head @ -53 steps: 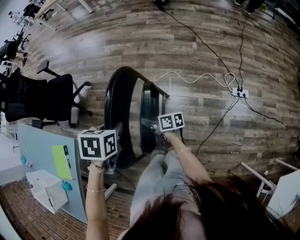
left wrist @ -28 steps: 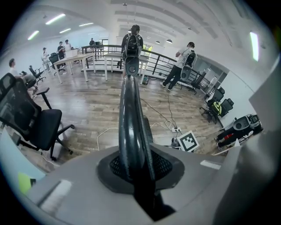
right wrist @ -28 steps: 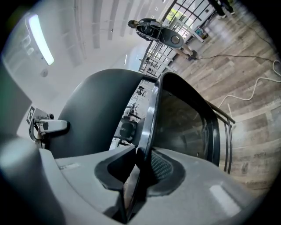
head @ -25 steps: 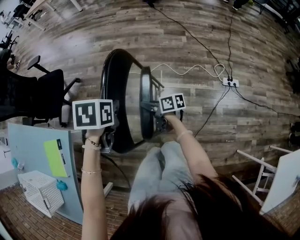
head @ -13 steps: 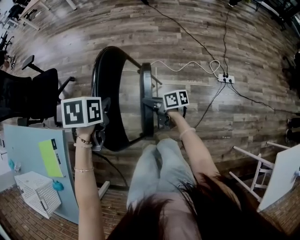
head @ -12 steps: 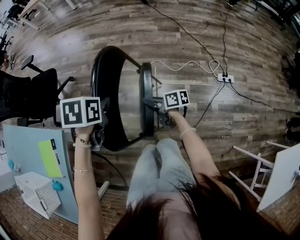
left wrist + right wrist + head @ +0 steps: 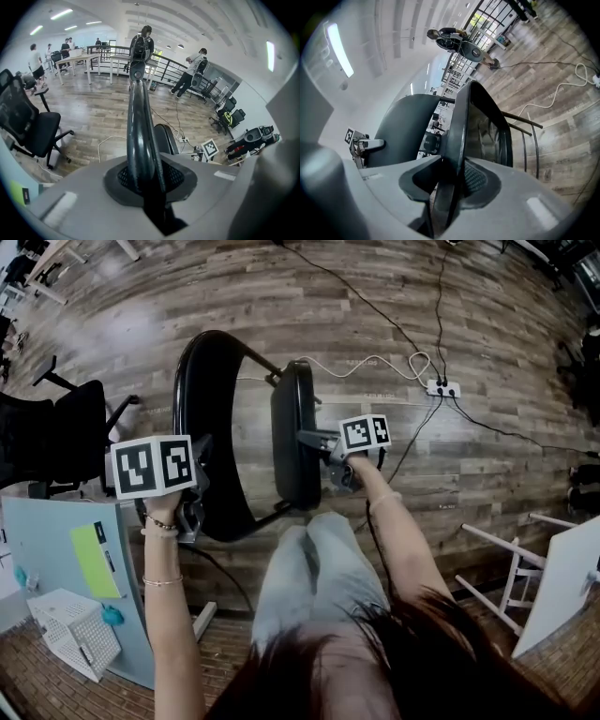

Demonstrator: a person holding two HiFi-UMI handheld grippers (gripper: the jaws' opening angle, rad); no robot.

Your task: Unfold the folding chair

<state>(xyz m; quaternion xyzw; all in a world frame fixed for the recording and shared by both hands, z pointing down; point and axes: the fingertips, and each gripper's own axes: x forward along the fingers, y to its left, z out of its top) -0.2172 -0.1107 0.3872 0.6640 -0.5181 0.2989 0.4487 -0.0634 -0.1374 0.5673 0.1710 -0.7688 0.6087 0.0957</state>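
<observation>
Task item: I find the folding chair (image 7: 292, 456) standing on the plank floor (image 7: 394, 306), directly ahead of the person's legs (image 7: 305, 568), part-way open.
Chair parts: the backrest frame (image 7: 184, 409) is the looped black tube on the left; the seat (image 7: 294, 427) stands on edge to its right, with a gap between them.
Left gripper (image 7: 146, 180): jaws closed on the backrest frame tube, pads on both sides of it.
Right gripper (image 7: 451, 187): jaws have just been opening; the seat's edge stands between them and I read them as clamped on it.
Room, far side: open floor, crossed by a white cable (image 7: 375, 362) and black leads to a power strip (image 7: 441, 388).
Room, left: an office chair (image 7: 56, 442) stands near the backrest frame, apart from it.
Room, near left: a blue-grey panel (image 7: 52, 531) and a white mesh basket (image 7: 70, 629).
Room, right: a white frame (image 7: 506, 568), well apart from the chair.
Left gripper view only: people at tables by a railing (image 7: 164, 65); the far end of the backrest tube.
Right gripper view only: the rungs under the seat (image 7: 525, 154) and the ceiling lights (image 7: 336, 44).
Head view only: the floor cables and both arms together.
Markings: black-and-white square markers on each gripper's cube (image 7: 153, 466).
Label: a yellow-green sheet (image 7: 92, 559) on the panel; its print is too small for me to read.
</observation>
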